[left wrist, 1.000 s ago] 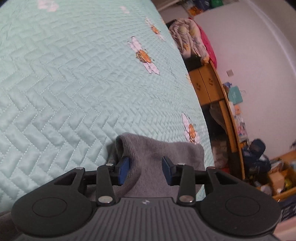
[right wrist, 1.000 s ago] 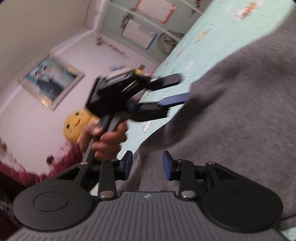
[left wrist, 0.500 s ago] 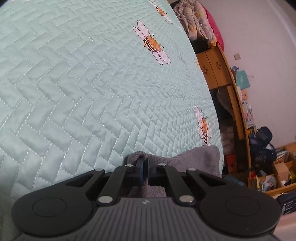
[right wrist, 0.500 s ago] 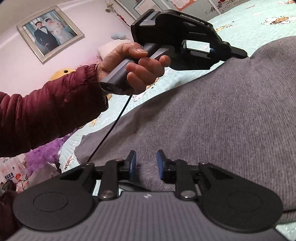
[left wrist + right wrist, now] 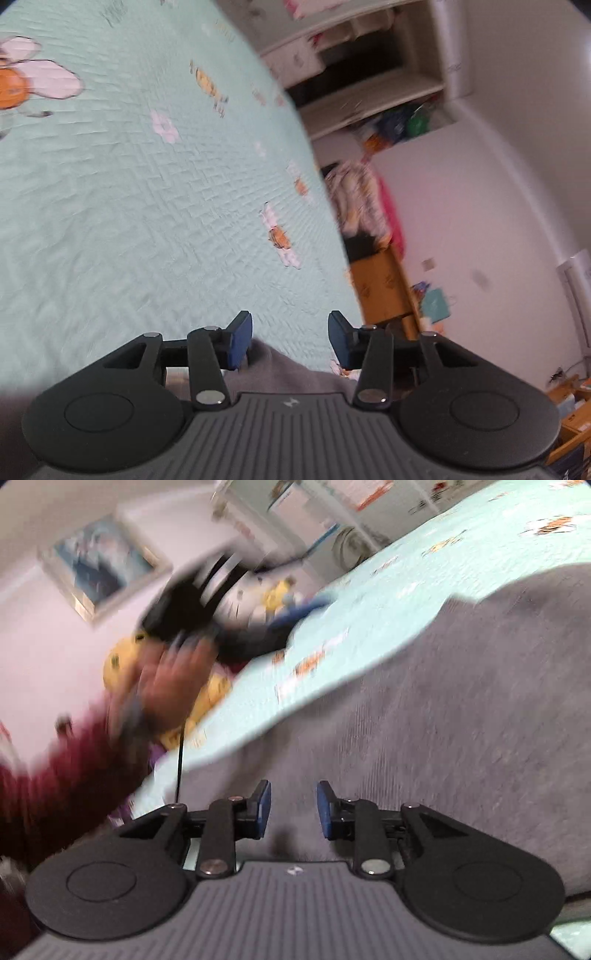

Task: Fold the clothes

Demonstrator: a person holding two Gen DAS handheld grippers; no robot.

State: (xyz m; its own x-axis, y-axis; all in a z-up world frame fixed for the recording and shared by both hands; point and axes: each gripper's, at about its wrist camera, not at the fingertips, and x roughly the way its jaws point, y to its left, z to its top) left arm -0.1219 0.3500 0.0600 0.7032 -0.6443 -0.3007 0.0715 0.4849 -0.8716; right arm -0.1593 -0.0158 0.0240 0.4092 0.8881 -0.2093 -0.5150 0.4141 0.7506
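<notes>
sleeve [image 5: 55,775], dark red, comes in from the left edge of the right wrist view w/ the person's left hand [image 5: 166,686] on the handle of the left gripper [image 5: 295,616], all motion-blurred; a thin black cable [image 5: 180,757] hangs from it. behind them a yellow plush toy [image 5: 199,698] at the bed's far-left edge and a framed picture [image 5: 99,565] on the wall. right gripper [image 5: 293,808] sits low over the grey knit garment [image 5: 461,720], blue pads [image 5: 263,808] parted w/ a clear gap, nothing pinched btwn them, grey fabric showing in the gap. garment covers the near-right part of the mint quilted bedspread [image 5: 424,572], its edge running diagonally up toward the far right.

left wrist view: left gripper [image 5: 290,341] wide apart, blue pads [image 5: 240,341] gripping nothing; a corner of the grey knit garment [image 5: 291,376] lies just under and behind the pads, near the bedspread's right edge. bedspread [image 5: 129,203] w/ bee and flower prints fills the left and centre. past its right edge: white shelving [image 5: 369,85] at the top, a heap of clothes [image 5: 362,206] on a wooden cabinet [image 5: 380,284], blurred.
</notes>
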